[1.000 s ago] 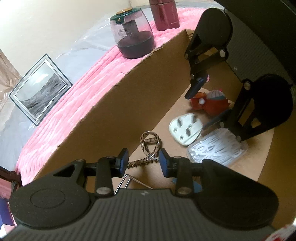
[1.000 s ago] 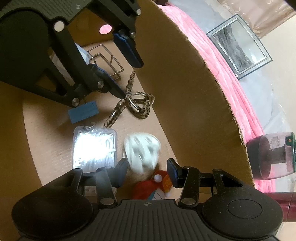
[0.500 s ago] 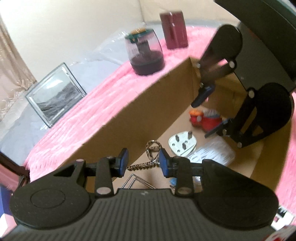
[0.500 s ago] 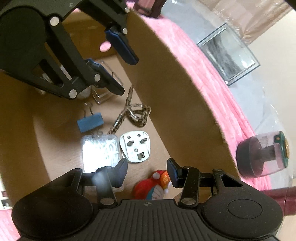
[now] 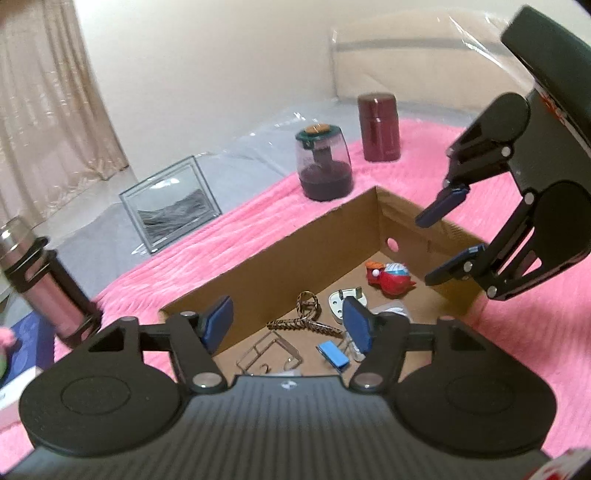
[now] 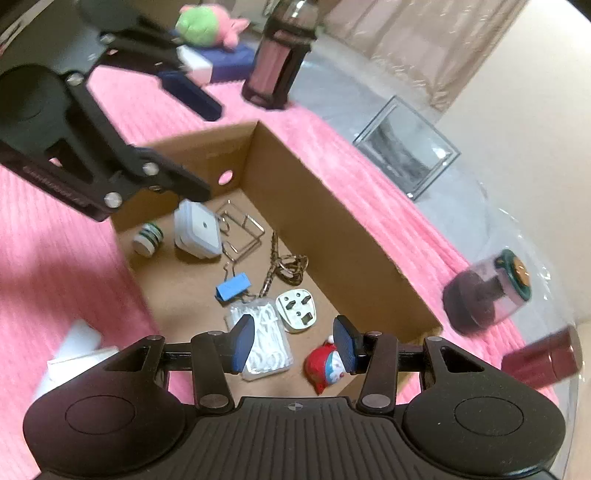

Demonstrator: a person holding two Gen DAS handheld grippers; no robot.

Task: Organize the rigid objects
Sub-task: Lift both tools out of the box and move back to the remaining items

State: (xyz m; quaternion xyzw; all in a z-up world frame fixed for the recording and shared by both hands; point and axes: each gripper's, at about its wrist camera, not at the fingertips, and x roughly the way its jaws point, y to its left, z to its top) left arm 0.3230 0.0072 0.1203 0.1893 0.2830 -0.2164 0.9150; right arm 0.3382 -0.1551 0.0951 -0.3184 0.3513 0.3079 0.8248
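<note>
An open cardboard box [image 5: 295,243] sits on a pink blanket. It holds a leopard-print strap [image 5: 306,314], a white plug [image 6: 297,306], a blue binder clip [image 6: 232,286], a clear case of white picks [image 6: 264,336], a red figurine [image 6: 325,363], a wire stand [image 6: 240,229], a white adapter [image 6: 197,230] and a small striped roll [image 6: 147,238]. My left gripper [image 5: 288,325] hovers above the box's near end, its jaws opening with nothing between them. My right gripper [image 6: 293,343] hangs over the opposite end, jaws apart and empty.
On the blanket beyond the box stand a purple lidded jar [image 5: 323,162] and a maroon flask [image 5: 378,127]. A glass picture frame [image 5: 173,206] leans further out. A pink steel bottle [image 5: 40,284] and a plush toy [image 6: 207,24] are at the left end.
Both grippers have risen out of the box and pulled back. The left jaws have spread wider. The white plug, blurred by the right gripper earlier, now lies still on the box floor.
</note>
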